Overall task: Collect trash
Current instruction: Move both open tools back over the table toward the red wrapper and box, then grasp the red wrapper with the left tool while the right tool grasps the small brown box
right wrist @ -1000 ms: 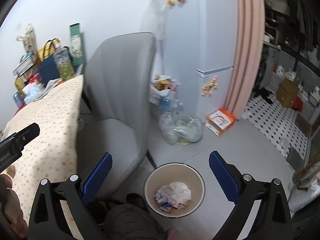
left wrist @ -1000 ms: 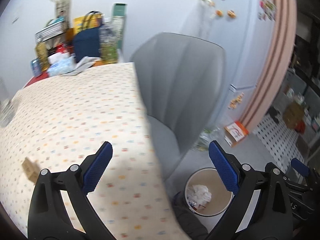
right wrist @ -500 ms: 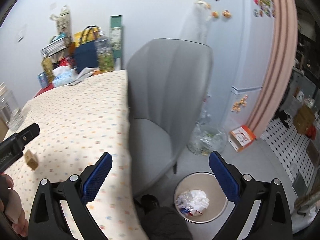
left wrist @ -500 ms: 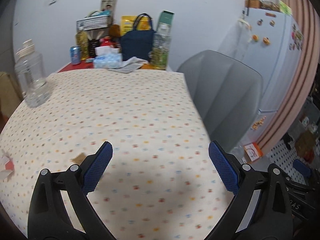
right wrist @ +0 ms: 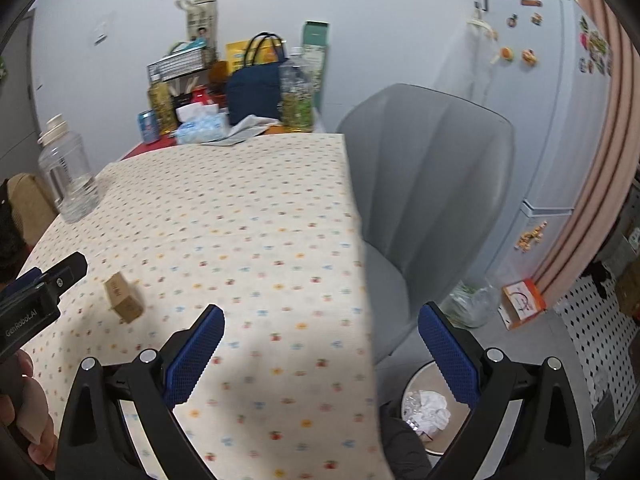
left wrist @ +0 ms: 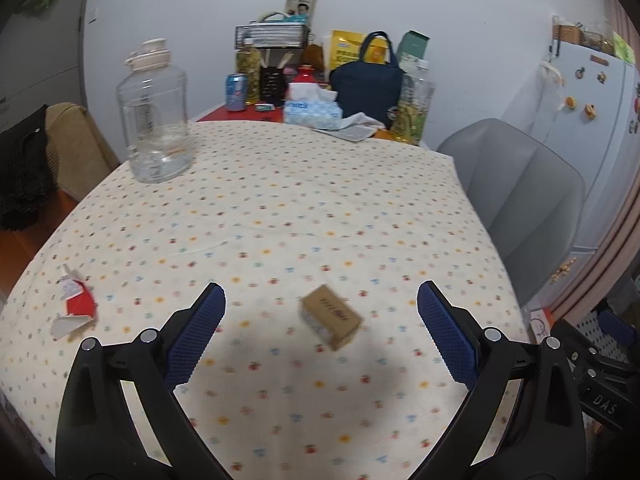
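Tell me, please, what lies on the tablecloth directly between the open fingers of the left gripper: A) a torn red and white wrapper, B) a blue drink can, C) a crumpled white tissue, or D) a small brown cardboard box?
D. In the left wrist view the small brown cardboard box lies on the tablecloth between the spread fingers of the left gripper, while the torn red and white wrapper sits far off to the side.

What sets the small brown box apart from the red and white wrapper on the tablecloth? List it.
The small brown box is a closed, solid carton; the red and white wrapper is torn open and flattened. The box is plain tan card, the wrapper red and white. The box lies between the open left gripper fingers' line of sight, the wrapper far off to its left near the tablecloth edge. Both lie loose on the cloth, ungrasped.
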